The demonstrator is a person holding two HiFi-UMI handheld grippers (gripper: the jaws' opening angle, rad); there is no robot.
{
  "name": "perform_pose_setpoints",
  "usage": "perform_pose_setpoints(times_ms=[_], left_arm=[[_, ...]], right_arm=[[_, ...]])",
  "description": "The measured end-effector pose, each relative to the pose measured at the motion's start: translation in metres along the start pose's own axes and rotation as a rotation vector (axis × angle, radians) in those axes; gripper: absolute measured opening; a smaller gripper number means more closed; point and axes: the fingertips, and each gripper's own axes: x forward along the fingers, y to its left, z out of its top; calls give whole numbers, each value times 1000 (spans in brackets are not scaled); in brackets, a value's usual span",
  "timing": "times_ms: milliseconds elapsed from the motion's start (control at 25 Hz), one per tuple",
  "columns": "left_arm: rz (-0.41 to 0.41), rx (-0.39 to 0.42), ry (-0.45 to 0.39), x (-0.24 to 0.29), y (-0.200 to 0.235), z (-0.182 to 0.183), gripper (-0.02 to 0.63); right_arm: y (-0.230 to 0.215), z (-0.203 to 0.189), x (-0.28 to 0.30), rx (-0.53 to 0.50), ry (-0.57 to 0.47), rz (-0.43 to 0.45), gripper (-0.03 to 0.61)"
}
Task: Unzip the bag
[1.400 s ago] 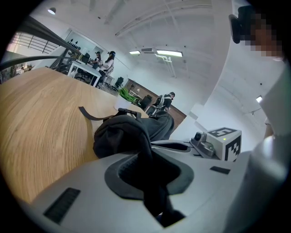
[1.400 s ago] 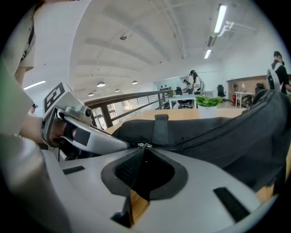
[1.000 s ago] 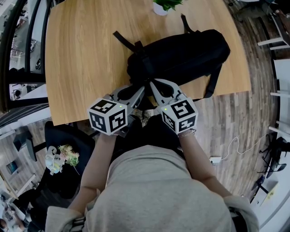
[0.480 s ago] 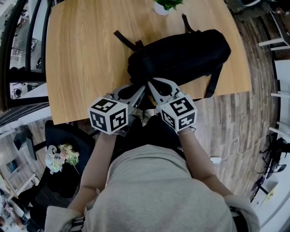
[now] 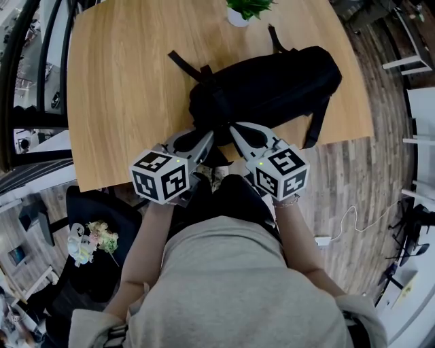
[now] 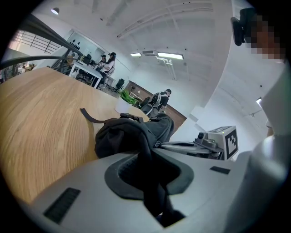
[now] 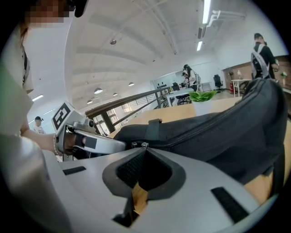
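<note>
Beyond bag [image 5: 272,81], near table [image 5: 122,81] far edge: potted plant [image 5: 243,10]; strap [image 5: 187,62] trailing left.

Bag [image 5: 272,85] on table [image 5: 129,81], plant [image 5: 248,8] behind

Your wooden table [image 5: 122,81] carries two things. The black bag [image 5: 272,85] lies from the centre out toward 3 o'clock, with a strap [image 5: 185,62] trailing on the wood toward 10 o'clock. A white pot [image 5: 238,16] with a green plant stands at 12 o'clock, by the far edge.
</note>
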Motion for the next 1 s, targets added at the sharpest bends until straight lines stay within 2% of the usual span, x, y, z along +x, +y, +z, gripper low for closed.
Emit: perform_pose_setpoints(times_ms=[120, 480, 680, 1000], left_arm=[[-2, 15, -1, -2, 0, 3, 64], [-18, 21, -23, -5, -1, 11, 64], [26, 13, -65, -6, 5, 16, 64], [180, -15, -155, -10, 15, 20, 66]], right_arm=[[-9, 3, -8, 3, -2, -51, 9], [-29, 18, -23, -74, 3, -162, 9], [-60, 30, -37, -103, -10, -208, 9], [-95, 41, -56, -128, -28, -151, 9]])
